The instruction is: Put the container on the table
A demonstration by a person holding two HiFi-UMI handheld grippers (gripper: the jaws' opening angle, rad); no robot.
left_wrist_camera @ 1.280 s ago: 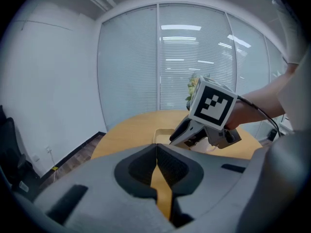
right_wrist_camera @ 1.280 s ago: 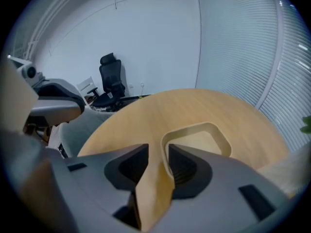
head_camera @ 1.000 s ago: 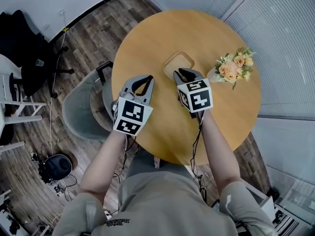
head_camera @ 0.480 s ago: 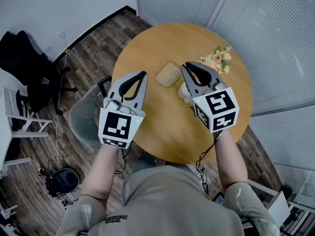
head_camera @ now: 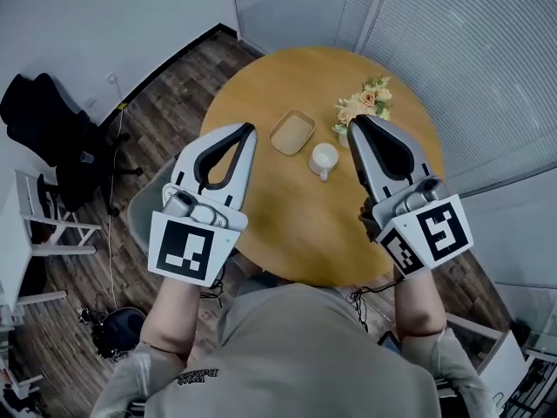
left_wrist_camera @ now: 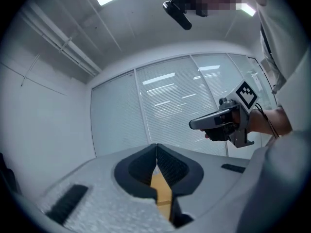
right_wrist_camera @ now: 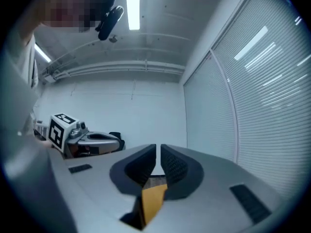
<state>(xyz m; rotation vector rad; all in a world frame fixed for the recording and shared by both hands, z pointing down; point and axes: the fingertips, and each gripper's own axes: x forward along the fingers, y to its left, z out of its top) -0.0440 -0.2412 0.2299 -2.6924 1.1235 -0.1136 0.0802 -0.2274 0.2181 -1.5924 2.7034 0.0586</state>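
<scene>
The container [head_camera: 291, 132], a shallow tan rectangular dish, lies empty on the round wooden table [head_camera: 287, 225]. A white cup [head_camera: 324, 158] stands just right of it. Both grippers are held high above the table, pointing level, well apart from the container. My left gripper [head_camera: 248, 129] [left_wrist_camera: 156, 147] is shut, its tips meeting with nothing between them. My right gripper [head_camera: 355, 122] [right_wrist_camera: 158, 149] has a narrow slit between its jaws, which are closing on nothing. Each gripper view shows the other gripper: the right [left_wrist_camera: 221, 123] and the left [right_wrist_camera: 92, 141].
A small bouquet of pale flowers [head_camera: 364, 103] sits at the table's far right. A grey chair [head_camera: 144, 212] is tucked in at the left edge. Window blinds [head_camera: 461, 68] run along the right, and a dark office chair [head_camera: 52, 138] stands on the wooden floor at left.
Both grippers have risen from just over the table towards the head camera and spread apart. The right jaws have narrowed. The white cup has come into sight.
</scene>
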